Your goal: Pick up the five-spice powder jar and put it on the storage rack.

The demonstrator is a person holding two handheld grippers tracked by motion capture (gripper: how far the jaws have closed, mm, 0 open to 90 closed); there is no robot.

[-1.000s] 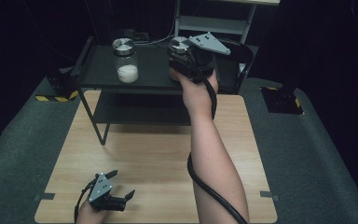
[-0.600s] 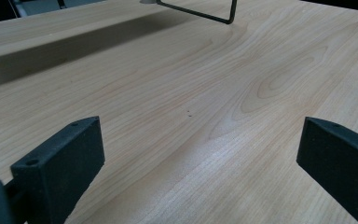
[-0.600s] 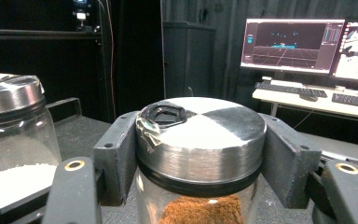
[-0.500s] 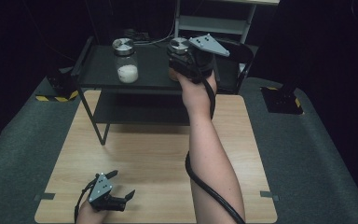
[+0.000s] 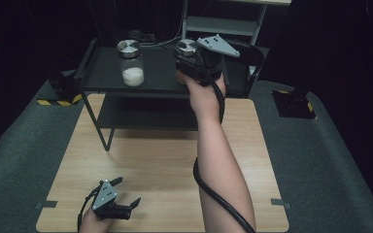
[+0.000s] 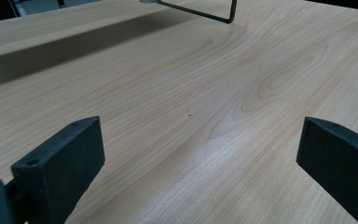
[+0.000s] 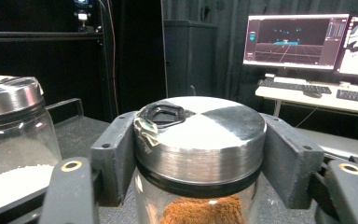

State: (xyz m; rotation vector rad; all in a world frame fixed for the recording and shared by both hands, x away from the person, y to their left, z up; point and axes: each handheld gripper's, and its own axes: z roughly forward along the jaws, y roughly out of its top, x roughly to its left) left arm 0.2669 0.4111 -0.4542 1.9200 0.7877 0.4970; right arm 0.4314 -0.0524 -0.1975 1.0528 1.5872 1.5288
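Letting go too soon could be the trouble here. The right gripper has its two black jaws on both sides of the shiny lid of the jar with brown powder, and the jar stands on the black shelf at the back of the wooden table. The jaws have just been opening a little, with the lid between them. They sit so close to the lid that I cannot tell if they press on it or have just come off. If the jar is not sitting flat when the grip goes loose, it could tip and spill. If the hand pulls away crooked, a jaw could catch the lid and drag the jar along. It could also bump the jar with white powder, which stands near it on the same shelf. The left gripper rests low near the front edge of the table. Its jaws are wide apart and hold nothing, with just bare wood between them.
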